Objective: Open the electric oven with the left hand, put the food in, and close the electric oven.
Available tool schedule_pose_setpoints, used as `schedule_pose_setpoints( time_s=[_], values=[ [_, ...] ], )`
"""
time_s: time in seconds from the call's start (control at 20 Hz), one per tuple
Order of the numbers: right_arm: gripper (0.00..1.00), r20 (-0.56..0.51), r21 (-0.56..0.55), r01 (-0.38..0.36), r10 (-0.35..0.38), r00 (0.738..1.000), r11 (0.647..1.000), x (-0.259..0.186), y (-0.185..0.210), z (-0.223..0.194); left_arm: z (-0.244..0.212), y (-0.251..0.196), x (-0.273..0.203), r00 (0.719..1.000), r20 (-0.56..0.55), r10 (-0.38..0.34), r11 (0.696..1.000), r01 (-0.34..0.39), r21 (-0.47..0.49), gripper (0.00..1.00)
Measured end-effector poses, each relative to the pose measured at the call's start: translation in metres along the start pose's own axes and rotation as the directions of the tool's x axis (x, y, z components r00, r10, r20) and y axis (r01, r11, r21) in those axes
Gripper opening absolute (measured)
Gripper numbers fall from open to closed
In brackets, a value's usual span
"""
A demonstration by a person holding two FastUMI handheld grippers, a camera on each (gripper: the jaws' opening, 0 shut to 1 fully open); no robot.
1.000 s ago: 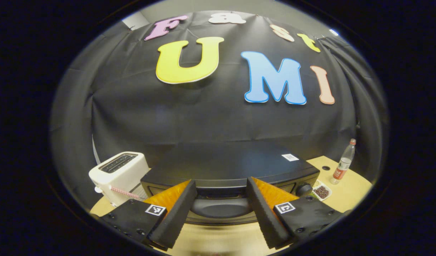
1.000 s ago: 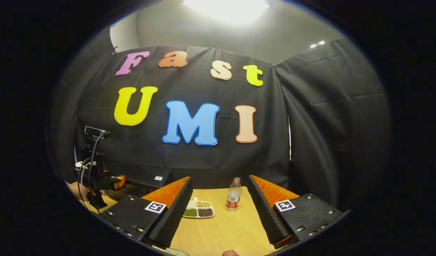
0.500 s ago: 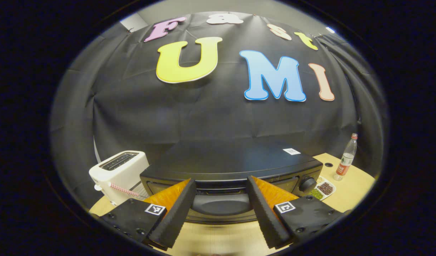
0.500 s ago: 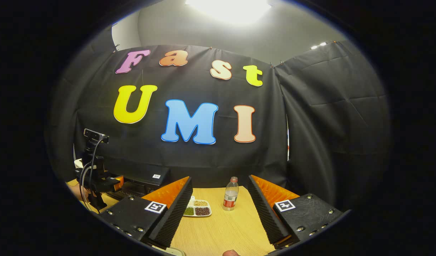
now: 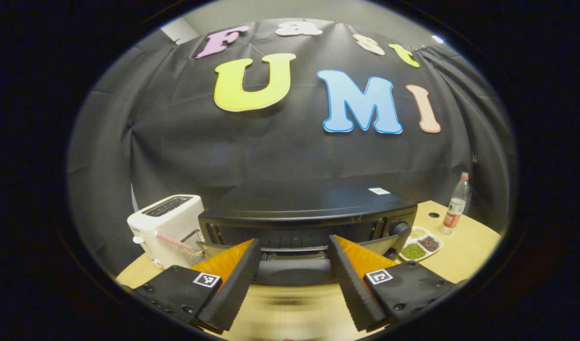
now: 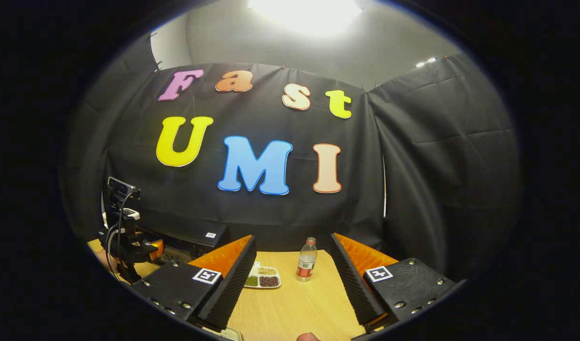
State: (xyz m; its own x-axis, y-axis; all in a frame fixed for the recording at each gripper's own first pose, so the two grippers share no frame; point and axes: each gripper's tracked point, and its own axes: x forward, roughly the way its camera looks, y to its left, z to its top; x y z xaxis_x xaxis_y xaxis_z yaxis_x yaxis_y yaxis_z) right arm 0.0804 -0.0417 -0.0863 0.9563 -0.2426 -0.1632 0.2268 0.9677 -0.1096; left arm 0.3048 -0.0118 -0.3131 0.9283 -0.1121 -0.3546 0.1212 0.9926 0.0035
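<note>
Ideally the left claw point(image 5: 293, 279), spread wide at the oven door point(image 5: 294, 270), draws it fully down while the right claw point(image 6: 294, 284) waits open.

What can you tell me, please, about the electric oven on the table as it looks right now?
The electric oven is a wide, low black box, seemingly metal, with a flat top bearing a small white sticker. A round black knob sits at its front right. Its door is tilted partly open, hinged at the bottom, showing a dark slot behind. It stands on the wooden table, beside the white toaster, with a sectioned tray at its other side. The left claw is open around the door's handle area; contact is unclear.
</note>
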Motion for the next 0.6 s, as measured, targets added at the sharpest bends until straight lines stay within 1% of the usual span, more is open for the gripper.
schedule_pose_setpoints(
  time_s=[0.2, 0.4, 0.45, 0.5, 0.6],
  values=[
    [0.95, 0.000, -0.005, -0.017, 0.017, 1.000, 1.000, -0.006, -0.003, 0.001, -0.011, -0.001, -0.014, 1.000, -0.015, 0.002, 1.000, -0.002, -0.017, 1.00],
    [0.95, -0.003, -0.015, -0.037, 0.037, 0.999, 0.999, -0.012, -0.004, 0.000, -0.023, -0.002, -0.028, 1.000, -0.023, 0.007, 1.000, -0.007, -0.028, 0.91],
    [0.95, -0.006, -0.018, -0.043, 0.043, 0.999, 0.999, -0.013, -0.004, -0.001, -0.027, -0.002, -0.031, 1.000, -0.027, 0.007, 0.999, -0.008, -0.031, 0.91],
    [0.95, -0.010, -0.021, -0.048, 0.047, 0.999, 0.999, -0.015, -0.004, -0.003, -0.031, -0.002, -0.034, 1.000, -0.030, 0.009, 0.999, -0.010, -0.031, 1.00],
    [0.95, -0.019, -0.021, -0.058, 0.058, 0.998, 0.998, -0.018, -0.006, -0.006, -0.037, -0.002, -0.040, 0.999, -0.038, 0.012, 0.999, -0.014, -0.035, 1.00]
  ],
)
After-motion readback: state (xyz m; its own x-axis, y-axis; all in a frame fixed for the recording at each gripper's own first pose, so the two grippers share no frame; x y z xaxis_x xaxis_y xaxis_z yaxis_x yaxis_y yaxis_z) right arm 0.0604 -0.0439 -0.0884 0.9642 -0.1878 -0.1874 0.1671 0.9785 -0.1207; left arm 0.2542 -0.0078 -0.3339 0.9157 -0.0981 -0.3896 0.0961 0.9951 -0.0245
